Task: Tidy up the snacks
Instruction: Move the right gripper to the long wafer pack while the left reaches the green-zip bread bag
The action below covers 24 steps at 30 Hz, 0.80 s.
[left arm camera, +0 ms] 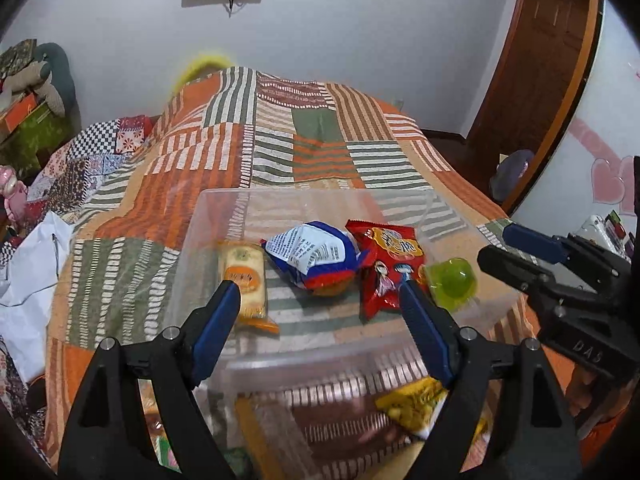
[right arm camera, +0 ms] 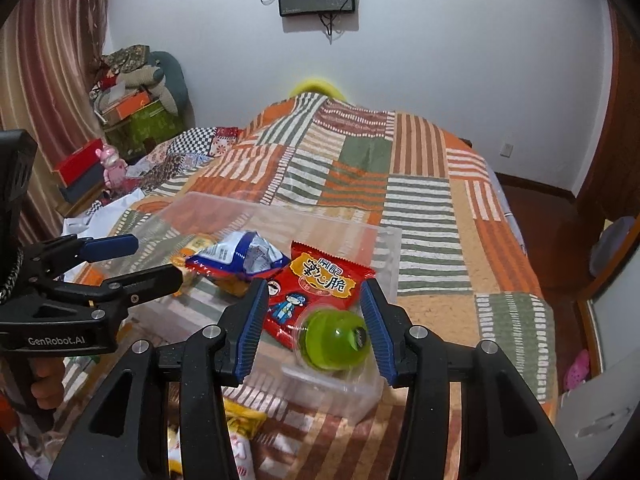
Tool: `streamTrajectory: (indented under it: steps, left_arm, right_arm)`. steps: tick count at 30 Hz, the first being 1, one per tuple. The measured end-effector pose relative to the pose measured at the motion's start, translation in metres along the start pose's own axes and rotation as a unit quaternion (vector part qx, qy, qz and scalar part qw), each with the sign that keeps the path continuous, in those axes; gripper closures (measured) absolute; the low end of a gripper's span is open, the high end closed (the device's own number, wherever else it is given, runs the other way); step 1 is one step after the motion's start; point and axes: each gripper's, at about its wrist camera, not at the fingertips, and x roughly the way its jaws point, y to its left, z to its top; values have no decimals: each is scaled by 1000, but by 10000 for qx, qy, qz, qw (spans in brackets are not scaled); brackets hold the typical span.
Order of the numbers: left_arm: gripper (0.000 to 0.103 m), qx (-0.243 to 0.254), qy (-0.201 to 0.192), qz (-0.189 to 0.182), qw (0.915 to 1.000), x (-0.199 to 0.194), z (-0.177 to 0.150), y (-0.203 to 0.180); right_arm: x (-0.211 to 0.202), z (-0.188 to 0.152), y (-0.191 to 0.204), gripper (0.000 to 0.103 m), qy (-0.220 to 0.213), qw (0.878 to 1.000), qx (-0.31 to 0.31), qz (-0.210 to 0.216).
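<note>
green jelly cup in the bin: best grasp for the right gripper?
Grip the jelly cup across its round dome, coming from above and slightly from the near side. It lies tilted in the bin's near right corner, partly on the red packet; the clear wall blocks a side approach. The right hand-held gripper is open and already straddles it.

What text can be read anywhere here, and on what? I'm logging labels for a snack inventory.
"GenRobot.AI": on the left gripper body.
"DAS": on the right gripper body.
Large yellow Chinese characters, roughly "周記 掌心脆": on the red snack packet.
Fine print on the blue and white packet: too small to read.
Print on the orange biscuit pack: blurred.
Dark label on the green jelly cup: unreadable.
</note>
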Motion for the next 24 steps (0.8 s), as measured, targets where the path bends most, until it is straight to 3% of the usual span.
streamTrajectory:
  steps: [14,24]
  left_arm:
    - [21,238,-96,-107,9996,-74,-50,-9]
    - [21,219,55,-134,9997,-102,-97,-11]
  right_arm:
    - [-58,-34,4,50,-202,9992,234,270]
    - [-72,-77,15,46,-90,9995,264,120]
